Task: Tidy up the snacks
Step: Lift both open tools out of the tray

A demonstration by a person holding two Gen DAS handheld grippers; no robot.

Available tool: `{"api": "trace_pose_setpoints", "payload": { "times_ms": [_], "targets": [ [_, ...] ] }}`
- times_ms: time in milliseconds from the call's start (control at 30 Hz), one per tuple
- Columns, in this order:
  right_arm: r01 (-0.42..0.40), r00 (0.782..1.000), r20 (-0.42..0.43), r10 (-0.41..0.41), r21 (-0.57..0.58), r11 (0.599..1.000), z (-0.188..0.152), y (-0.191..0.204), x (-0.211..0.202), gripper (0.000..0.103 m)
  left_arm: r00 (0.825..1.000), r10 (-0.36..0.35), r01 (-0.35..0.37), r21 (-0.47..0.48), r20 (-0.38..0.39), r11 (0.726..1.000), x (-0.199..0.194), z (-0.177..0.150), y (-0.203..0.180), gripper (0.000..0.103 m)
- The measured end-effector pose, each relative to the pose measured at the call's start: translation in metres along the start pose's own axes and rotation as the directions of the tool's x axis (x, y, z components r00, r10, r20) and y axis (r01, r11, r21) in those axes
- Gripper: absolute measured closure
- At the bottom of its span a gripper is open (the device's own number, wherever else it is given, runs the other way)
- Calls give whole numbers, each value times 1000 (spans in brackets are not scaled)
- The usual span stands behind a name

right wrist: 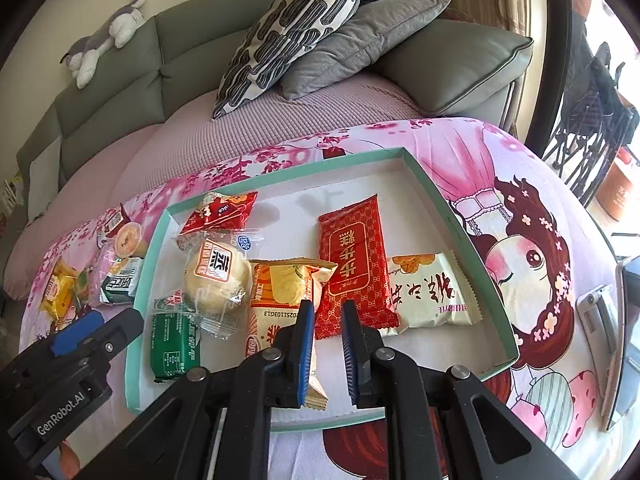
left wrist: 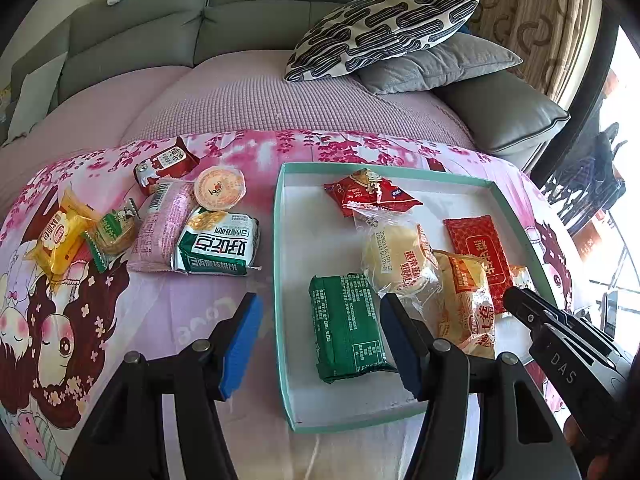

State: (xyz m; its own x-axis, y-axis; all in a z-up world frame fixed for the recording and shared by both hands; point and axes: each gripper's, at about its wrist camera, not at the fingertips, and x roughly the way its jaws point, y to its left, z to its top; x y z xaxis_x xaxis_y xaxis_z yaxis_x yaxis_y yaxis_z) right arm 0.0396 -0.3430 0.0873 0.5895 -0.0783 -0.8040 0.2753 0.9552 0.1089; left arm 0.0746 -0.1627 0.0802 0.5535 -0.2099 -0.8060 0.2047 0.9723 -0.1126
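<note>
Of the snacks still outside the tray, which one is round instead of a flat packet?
The small orange-lidded cup, lying among the loose snacks left of the tray. The others there are all sealed wrappers; it alone is a round tub.

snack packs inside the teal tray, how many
6. Red packet at the far left corner, round bun below it, green pack nearest left, orange pack centre, red gold-lettered pack, white pack rightmost. None appear hidden.

Glossy plastic wrappers crinkle on the green snack pack (left wrist: 347, 326) and red packet (right wrist: 354, 266), lying in a matt cardboard tray (left wrist: 280, 280). Printed pink cloth (left wrist: 168, 300) covers the table; far behind, a waffle-textured sofa throw (left wrist: 260, 96).
</note>
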Motion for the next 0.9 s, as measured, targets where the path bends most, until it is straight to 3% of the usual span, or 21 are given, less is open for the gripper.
{"api": "trace_pose_setpoints", "payload": {
  "times_ms": [300, 333, 400, 433, 667, 900],
  "targets": [
    [31, 999, -14, -32, -12, 999, 1, 3, 6, 79, 1000, 23, -23, 0, -17, 1000, 7, 0, 3, 40],
    [37, 999, -12, -37, -13, 999, 1, 3, 6, 73, 999, 27, -27, 0, -20, 1000, 8, -1, 3, 40],
    [55, 998, -6, -55, -15, 998, 1, 3, 6, 51, 999, 30, -30, -6, -22, 1000, 9, -1, 5, 34],
    [68, 998, 4, -68, -15, 998, 1, 3, 5, 34, 999, 32, -32, -10, -23, 999, 10, 0, 6, 31],
    [91, 996, 26, -91, -7, 996, 3, -2, 4, 22, 995, 96, -95, -37, 26, 995, 10, -1, 16, 4],
    [87, 996, 39, -86, -21, 996, 2, 0, 4, 10, 990, 137, -136, -37, 40, 990, 11, 0, 21, 1]
  ]
}}
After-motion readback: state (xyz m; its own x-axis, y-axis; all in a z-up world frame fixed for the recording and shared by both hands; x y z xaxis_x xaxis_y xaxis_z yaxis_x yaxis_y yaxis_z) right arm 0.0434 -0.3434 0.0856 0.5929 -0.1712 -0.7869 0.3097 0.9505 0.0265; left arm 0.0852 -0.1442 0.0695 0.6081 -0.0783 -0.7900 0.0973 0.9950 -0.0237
